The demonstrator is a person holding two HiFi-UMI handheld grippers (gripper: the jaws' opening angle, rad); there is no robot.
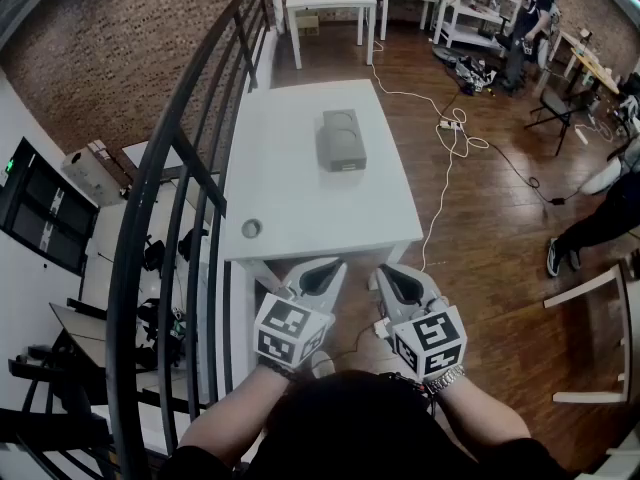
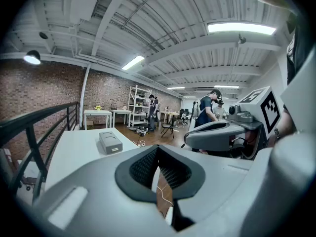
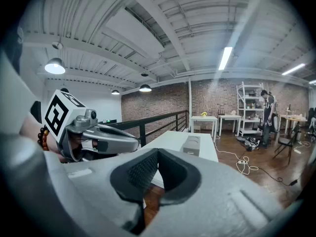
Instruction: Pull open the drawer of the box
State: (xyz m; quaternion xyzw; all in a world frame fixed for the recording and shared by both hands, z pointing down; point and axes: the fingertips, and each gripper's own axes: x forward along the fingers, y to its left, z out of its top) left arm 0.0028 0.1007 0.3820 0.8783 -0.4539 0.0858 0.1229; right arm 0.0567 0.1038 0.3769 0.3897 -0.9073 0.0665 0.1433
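Left gripper (image 1: 333,267) and right gripper (image 1: 386,271) hang clenched, empty; the grey rectangular plastic box (image 1: 340,140), centre, looks light, its near end the likeliest hold.

The left gripper (image 1: 335,267) and the right gripper (image 1: 386,271) sit side by side just short of the near edge of the bench (image 1: 290,183), neither touching it. Straight ahead of them and well apart, the box (image 1: 340,140) rests on the far half of the bench, while a small round disc (image 1: 251,228) lies on the near corner, ahead and left of the left gripper. A railing (image 1: 185,178) runs along the bench to the left of the left gripper, a cable (image 1: 447,158) trails over the floor ahead and right of the right gripper, and another table (image 1: 330,0) stands beyond the box.
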